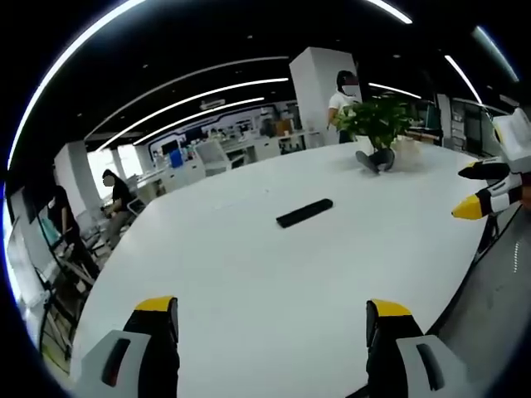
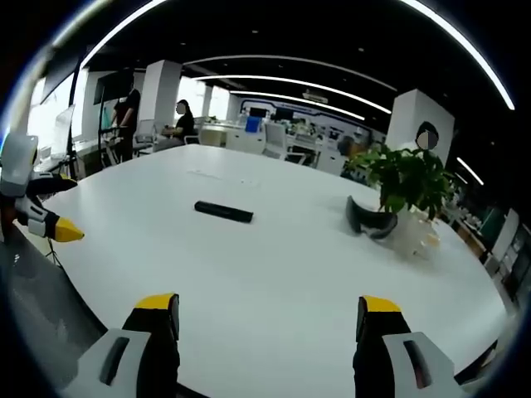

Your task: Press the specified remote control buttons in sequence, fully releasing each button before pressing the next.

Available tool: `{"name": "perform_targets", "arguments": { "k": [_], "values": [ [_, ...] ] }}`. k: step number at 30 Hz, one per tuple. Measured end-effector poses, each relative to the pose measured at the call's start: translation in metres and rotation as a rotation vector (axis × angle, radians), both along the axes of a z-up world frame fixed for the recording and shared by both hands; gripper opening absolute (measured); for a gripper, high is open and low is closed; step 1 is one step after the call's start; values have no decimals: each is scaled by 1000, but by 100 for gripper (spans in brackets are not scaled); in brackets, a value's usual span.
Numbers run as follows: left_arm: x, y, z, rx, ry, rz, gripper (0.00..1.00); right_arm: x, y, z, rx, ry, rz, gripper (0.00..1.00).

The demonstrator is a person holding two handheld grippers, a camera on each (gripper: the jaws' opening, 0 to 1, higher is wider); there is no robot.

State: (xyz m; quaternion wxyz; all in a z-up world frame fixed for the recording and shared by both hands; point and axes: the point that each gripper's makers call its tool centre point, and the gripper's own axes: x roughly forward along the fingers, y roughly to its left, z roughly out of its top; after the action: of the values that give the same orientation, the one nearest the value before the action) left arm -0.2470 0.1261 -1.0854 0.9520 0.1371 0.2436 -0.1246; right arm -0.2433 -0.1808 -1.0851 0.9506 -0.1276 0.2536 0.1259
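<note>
A black remote control (image 1: 304,212) is lying flat and alone near the middle of a large white table (image 1: 249,282), well apart from both grippers. The left gripper (image 1: 272,319) and right gripper (image 2: 270,315) are hovering at the near edge, jaws spread wide and holding nothing, likely keeping the remote in sight before any press. In the left gripper view its long axis is running from near-left to far-right. A potted plant (image 2: 406,186) is standing farther off.

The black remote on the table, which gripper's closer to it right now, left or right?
Hard to call; neither is clearly nearer. The left gripper and the right gripper both hang open at the table edge, well short of the remote, which lies out mid-table.
</note>
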Motion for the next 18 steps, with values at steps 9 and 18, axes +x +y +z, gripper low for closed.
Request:
{"name": "perform_targets", "arguments": {
  "k": [9,18],
  "values": [
    [30,-6,12,41,-29,-84,99,0,0,0,0,-1,-2,88],
    [64,-17,19,55,-25,-164,100,0,-1,0,0,-5,-6,87]
  ]
}}
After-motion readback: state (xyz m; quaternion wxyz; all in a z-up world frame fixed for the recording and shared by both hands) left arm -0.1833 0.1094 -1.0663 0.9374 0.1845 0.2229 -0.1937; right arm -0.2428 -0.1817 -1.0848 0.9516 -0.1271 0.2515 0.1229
